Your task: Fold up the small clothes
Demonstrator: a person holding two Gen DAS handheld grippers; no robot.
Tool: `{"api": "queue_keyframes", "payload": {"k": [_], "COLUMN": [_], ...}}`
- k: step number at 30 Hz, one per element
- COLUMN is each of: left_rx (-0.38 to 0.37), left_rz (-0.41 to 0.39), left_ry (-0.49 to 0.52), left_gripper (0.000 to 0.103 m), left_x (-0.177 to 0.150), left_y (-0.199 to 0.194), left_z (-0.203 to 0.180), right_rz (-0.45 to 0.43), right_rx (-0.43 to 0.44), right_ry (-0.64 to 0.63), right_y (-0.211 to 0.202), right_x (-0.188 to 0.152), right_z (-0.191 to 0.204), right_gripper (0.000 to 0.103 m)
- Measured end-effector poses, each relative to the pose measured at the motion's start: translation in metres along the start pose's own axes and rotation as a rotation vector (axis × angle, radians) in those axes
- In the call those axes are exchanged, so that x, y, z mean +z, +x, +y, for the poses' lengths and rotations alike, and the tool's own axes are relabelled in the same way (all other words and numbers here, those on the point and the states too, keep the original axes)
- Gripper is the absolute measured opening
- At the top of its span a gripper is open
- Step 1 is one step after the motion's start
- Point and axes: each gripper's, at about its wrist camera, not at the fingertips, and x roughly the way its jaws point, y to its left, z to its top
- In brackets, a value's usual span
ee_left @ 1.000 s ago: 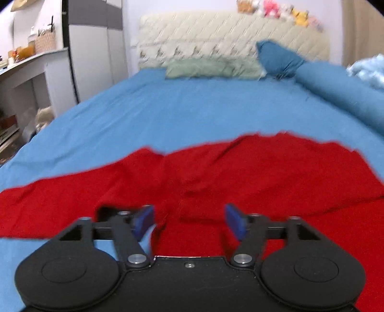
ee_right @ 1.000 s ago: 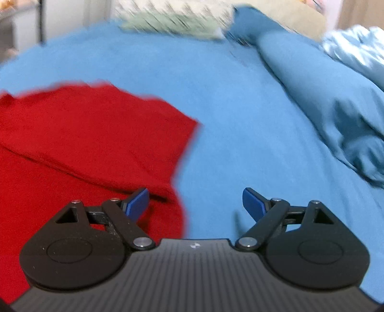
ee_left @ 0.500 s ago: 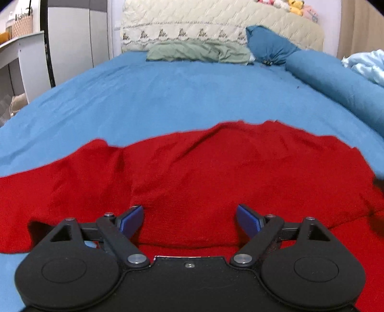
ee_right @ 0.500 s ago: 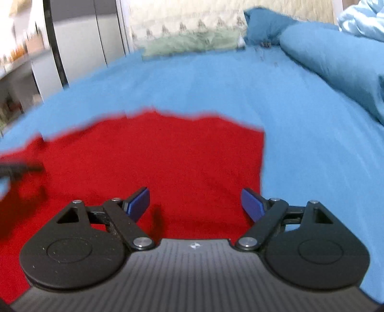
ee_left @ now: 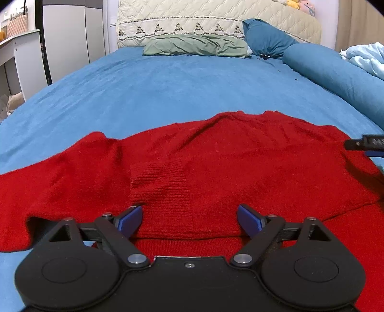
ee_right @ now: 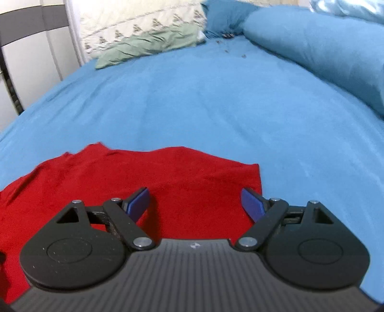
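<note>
A red knitted sweater (ee_left: 216, 163) lies spread on the blue bed sheet (ee_left: 168, 91), with a ribbed cuff (ee_left: 158, 182) folded onto its body. My left gripper (ee_left: 189, 219) hovers over the near edge of that fold, jaws wide open, nothing between the blue pads. In the right wrist view the sweater's right part (ee_right: 144, 172) lies below my right gripper (ee_right: 195, 202), which is open and empty above the cloth near its right edge. The tip of the right gripper (ee_left: 364, 144) shows at the right border of the left wrist view.
At the head of the bed lie a green pillow (ee_left: 194, 45), a dark blue pillow (ee_left: 264, 38) and a long blue bolster (ee_left: 336, 76). A quilted headboard (ee_left: 216, 19) stands behind. White cabinets (ee_left: 67, 40) line the left side.
The left gripper's jaws widened and it came in closer over the sweater. The right gripper swung from the sweater's right edge to above the cloth, and its tip entered the left wrist view.
</note>
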Motion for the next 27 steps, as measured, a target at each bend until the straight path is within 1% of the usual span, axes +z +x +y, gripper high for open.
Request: {"api": "queue_keyframes", "payload": {"k": [3,5,7,9,11,13,14,15,17,19,21,23,25,27], "left_rx": [-0.008,0.007,0.015,0.023,0.035,0.043,0.044,0.045,0.059,0.103,0.153,0.209,0.238,0.247], "left_rz": [-0.025,-0.052,-0.086,-0.111,-0.141,-0.171,-0.19,-0.208,-0.225,-0.233,-0.232,-0.224,-0.199,-0.169], "left_ry": [-0.021,-0.022,-0.031,-0.047,-0.064,-0.098,-0.122,-0.147,-0.187,-0.226,-0.275,-0.353,-0.438,-0.512], "left_gripper": [0.089,0.089,0.09,0.091,0.094,0.103,0.103,0.103,0.103,0.103,0.103,0.103,0.103,0.101], "left_x": [0.008,0.016,0.025,0.034,0.043,0.049,0.051,0.052,0.054,0.052,0.046,0.033,0.018,-0.002], "left_y": [-0.017,-0.038,-0.066,-0.092,-0.12,-0.146,-0.158,-0.17,-0.185,-0.196,-0.197,-0.193,-0.181,-0.167], "left_z": [0.0,0.0,0.003,0.01,0.02,0.037,0.048,0.06,0.084,0.113,0.146,0.182,0.218,0.253], "right_rz": [-0.019,-0.013,-0.008,-0.023,-0.052,-0.086,-0.099,-0.093,-0.063,-0.049,-0.038,-0.027,-0.013,0.011], "right_rx": [0.032,0.064,0.119,0.138,0.151,0.176,0.193,0.209,0.245,0.273,0.294,0.315,0.333,0.352], "right_ry": [-0.075,-0.093,-0.093,-0.139,-0.189,-0.229,-0.242,-0.25,-0.263,-0.282,-0.306,-0.318,-0.321,-0.32], "right_y": [-0.031,-0.055,-0.082,-0.111,-0.139,-0.159,-0.168,-0.175,-0.18,-0.181,-0.178,-0.177,-0.174,-0.168], "right_x": [-0.006,-0.004,0.0,0.004,0.004,0.011,0.014,0.015,0.019,0.017,0.012,0.003,-0.006,-0.015], "right_z": [0.017,0.027,0.036,0.051,0.07,0.093,0.104,0.115,0.139,0.16,0.182,0.204,0.222,0.236], "right_gripper": [0.099,0.1,0.101,0.102,0.103,0.103,0.103,0.103,0.103,0.103,0.103,0.103,0.103,0.103]}}
